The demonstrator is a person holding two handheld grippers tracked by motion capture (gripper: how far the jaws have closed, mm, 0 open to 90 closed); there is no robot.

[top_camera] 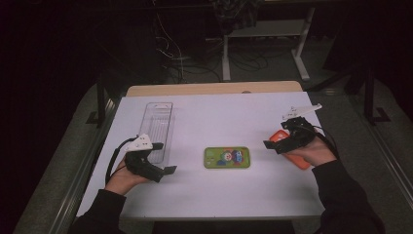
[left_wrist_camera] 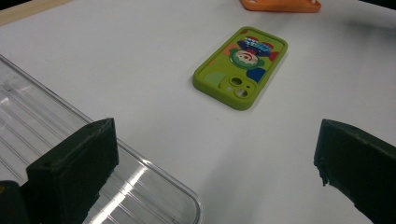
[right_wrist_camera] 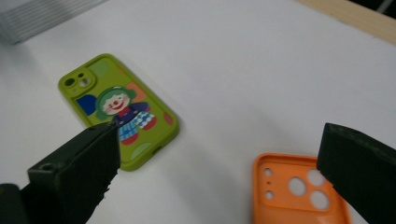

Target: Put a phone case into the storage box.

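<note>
**Green and orange phone cases lie between two wide-open grippers**

Green silicone forms the phone case (top_camera: 227, 157) that lies flat on the white table (top_camera: 219, 122), printed with a cartoon clown in a blue and checked outfit. A patch of small print is seen above the clown's head in the left gripper view, but it is too fine to be read, and no brand name can be made out on either case.

The left gripper (top_camera: 160, 158) is held with its jaws spread wide, and nothing is gripped between them. Seen along its jaws, the green case (left_wrist_camera: 240, 66) lies ahead and well apart from them, its camera cut-outs turned toward the gripper. One jaw hangs over the rim of a clear ribbed plastic tray (left_wrist_camera: 56, 140); whether it touches the rim cannot be told. The other jaw is poised over bare table. In the high view the tray (top_camera: 158, 127) extends away just beyond the gripper.

The right gripper (top_camera: 280, 141) is likewise opened wide and nothing is held. Seen along its jaws, an orange phone case (right_wrist_camera: 294, 191) lies close below, near one jaw, with its round camera holes facing up. The green case (right_wrist_camera: 119, 109) lies farther out past the other jaw, whose tip overlaps it in that view without contact being shown. In the high view the orange case (top_camera: 297, 155) is partly covered by the right hand (top_camera: 316, 153).
</note>
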